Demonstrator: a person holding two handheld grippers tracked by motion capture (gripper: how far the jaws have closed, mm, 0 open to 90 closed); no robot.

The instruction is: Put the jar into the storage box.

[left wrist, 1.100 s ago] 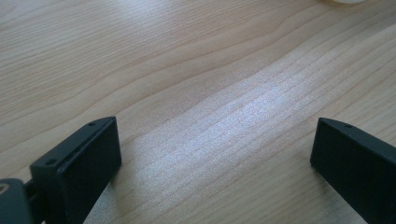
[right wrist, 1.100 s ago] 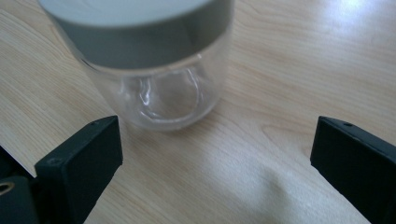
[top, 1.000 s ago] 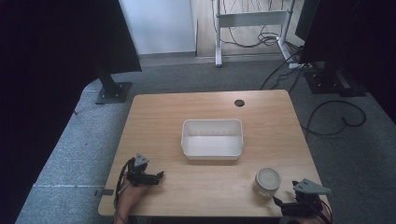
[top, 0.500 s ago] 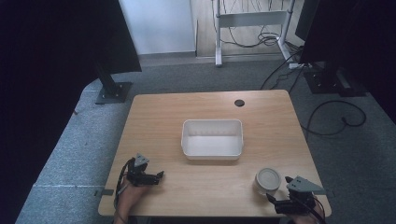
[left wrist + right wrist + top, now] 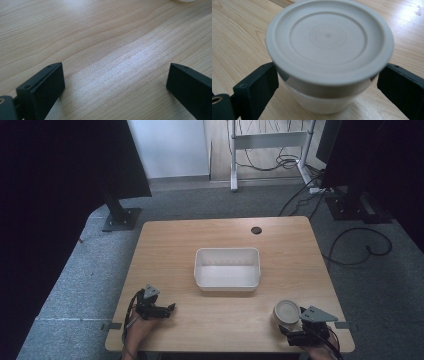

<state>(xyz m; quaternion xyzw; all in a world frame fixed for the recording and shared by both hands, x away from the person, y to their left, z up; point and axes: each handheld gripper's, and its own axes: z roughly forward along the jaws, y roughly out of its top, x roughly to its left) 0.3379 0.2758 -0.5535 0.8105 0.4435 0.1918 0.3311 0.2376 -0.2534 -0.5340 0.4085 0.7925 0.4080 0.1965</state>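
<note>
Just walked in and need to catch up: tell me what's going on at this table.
A person holds tongs in each hand at a wooden table. The right tongs are open around a small lidded white container near the table's front right, jaws on either side but not closed on it. The left tongs rest open over bare wood at the front left. A white bin sits in the middle.

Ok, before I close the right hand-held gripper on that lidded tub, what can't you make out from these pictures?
- Lidded tub, right gripper view: the lid hides its contents, and its overhang hides whether the jaws touch the wall.
- Tub's base, same view: cut off by the bottom edge.
- White bin, high view: the near wall hides part of its floor.
- Right hand-held gripper, high view: jaws too small to judge.
</note>
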